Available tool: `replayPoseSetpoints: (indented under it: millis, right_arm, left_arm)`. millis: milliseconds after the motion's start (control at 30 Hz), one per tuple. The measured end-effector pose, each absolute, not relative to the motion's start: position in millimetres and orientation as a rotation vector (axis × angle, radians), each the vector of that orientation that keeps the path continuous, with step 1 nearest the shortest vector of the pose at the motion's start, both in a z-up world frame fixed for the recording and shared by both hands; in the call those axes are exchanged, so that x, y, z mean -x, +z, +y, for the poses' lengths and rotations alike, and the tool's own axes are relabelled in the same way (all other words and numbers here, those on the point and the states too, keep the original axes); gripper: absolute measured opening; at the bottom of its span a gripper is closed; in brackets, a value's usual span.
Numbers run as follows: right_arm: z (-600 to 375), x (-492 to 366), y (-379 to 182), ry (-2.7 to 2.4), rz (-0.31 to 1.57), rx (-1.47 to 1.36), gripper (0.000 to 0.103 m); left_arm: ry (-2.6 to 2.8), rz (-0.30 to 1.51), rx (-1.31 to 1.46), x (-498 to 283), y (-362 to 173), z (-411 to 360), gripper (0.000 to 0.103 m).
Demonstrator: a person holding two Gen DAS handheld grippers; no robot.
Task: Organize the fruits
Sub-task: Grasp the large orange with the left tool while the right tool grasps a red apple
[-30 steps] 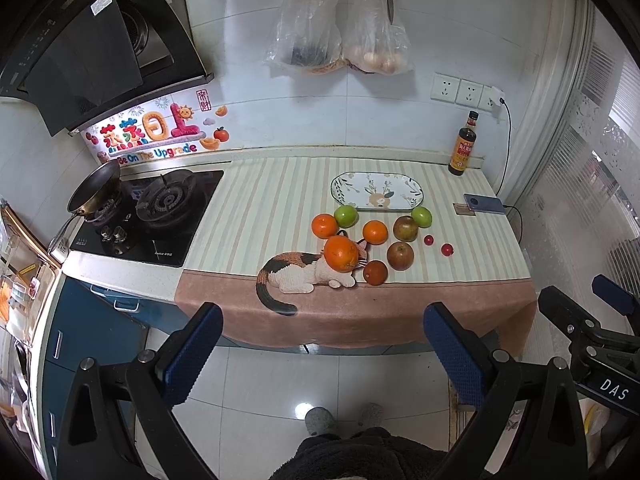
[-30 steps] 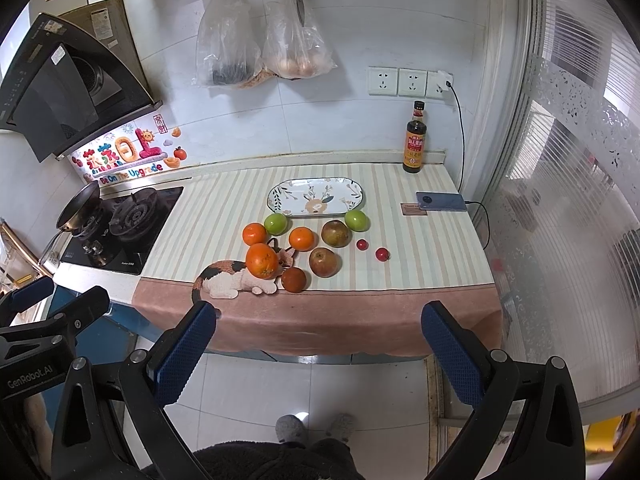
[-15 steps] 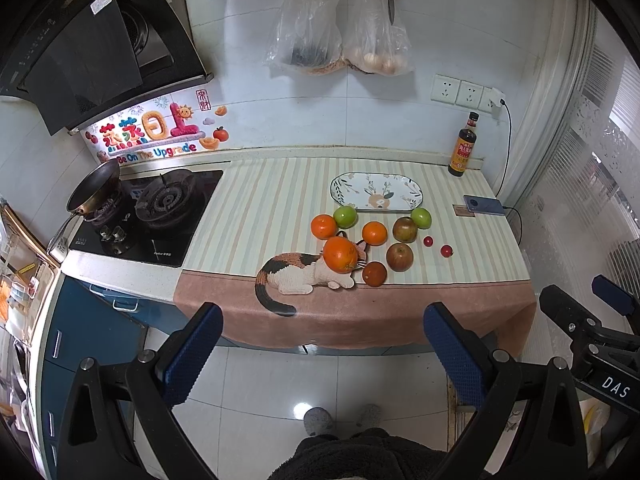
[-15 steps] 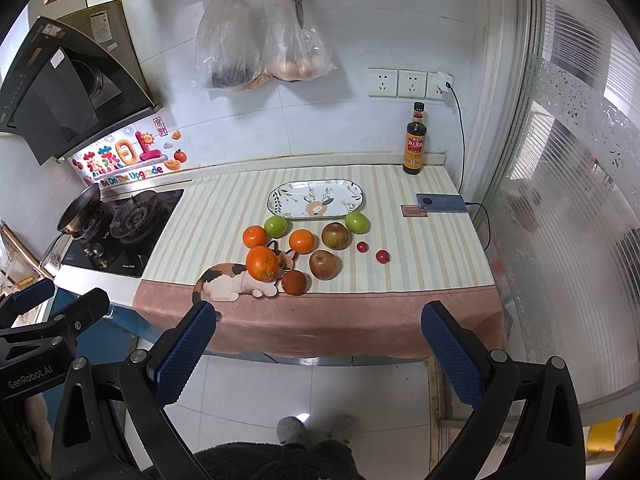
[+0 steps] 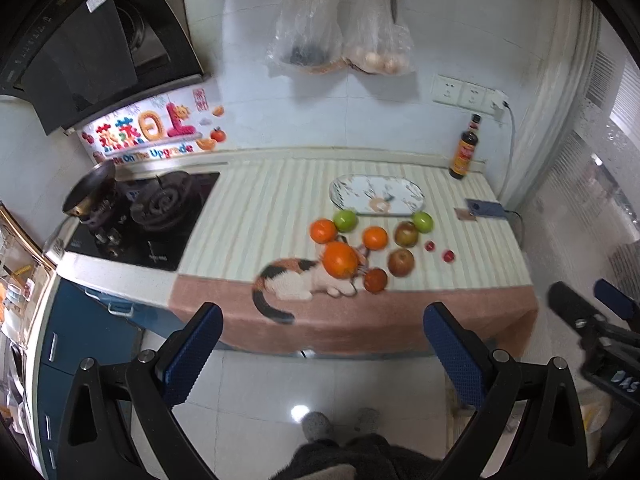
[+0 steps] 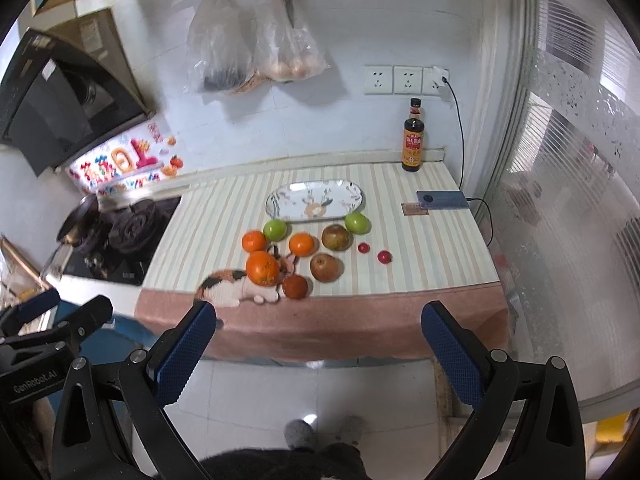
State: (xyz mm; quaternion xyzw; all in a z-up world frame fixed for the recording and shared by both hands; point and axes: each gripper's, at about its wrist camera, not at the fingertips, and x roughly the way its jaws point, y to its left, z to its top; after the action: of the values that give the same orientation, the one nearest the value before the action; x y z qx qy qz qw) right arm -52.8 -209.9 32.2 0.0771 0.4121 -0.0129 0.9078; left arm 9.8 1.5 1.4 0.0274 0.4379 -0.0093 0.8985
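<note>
Both claws up and away from the desk, out over the floor on the near side. My left claw (image 5: 320, 344) has its blue pads spread wide apart with nothing between them, and my right claw (image 6: 318, 340) is the same, gaping and bare. All the fruit sits well ahead of both, on the striped cloth of the desk (image 6: 420, 276). Nearest to me is the big orange (image 6: 262, 267), resting over the head of the cat picture (image 6: 232, 290) printed on the cloth, with a small dark-red fruit (image 6: 295, 287) just to its right and a brownish apple (image 6: 326, 267) right of that. One row farther: a small orange (image 6: 254, 240), another orange (image 6: 301, 244), and a second brownish apple (image 6: 337, 237). Farther still, two green apples, the left one (image 6: 275, 229) and the right one (image 6: 357, 223), both just beside the near rim of the oval plate (image 6: 280, 196), which has no fruit on it. Off to the right, two tiny red fruits (image 6: 373, 252) lie apart from the cluster. From the left wrist view the whole cluster sits between my pads' lines but far beyond them. Sauce bottle (image 6: 413, 140) stands at the far wall, stove (image 6: 120, 236) to the left.
</note>
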Motion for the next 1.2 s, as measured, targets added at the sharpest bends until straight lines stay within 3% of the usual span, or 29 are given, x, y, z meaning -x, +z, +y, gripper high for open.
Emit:
replayPoseSetpoints:
  millis: [233, 733, 1000, 1200]
  right_arm:
    - [-208.6, -0.9, -12.4, -0.046, 0.859, -0.242, 0.103]
    - [-226.5, -183.8, -203.5, 0.001, 1.208, -0.326, 0.103]
    - [-239.0, -263.4, -289.6, 0.105, 1.396, -0.350, 0.103]
    - [-232.8, -291.9, -329.8, 0.162, 1.520, -0.357, 0.103]
  left_arm:
    - [0.065, 0.878, -0.122, -67.7, -39.1, 18.5, 0.103]
    - [-0.016, 1.460, 0.206, -268.5, -230.8, 25.0, 0.101]
    - [0.019, 1.694, 0.336, -325.5, -324.1, 2.1, 0.100]
    - [0.068, 1.772, 0.336, -340.4, -365.4, -8.9, 0.100]
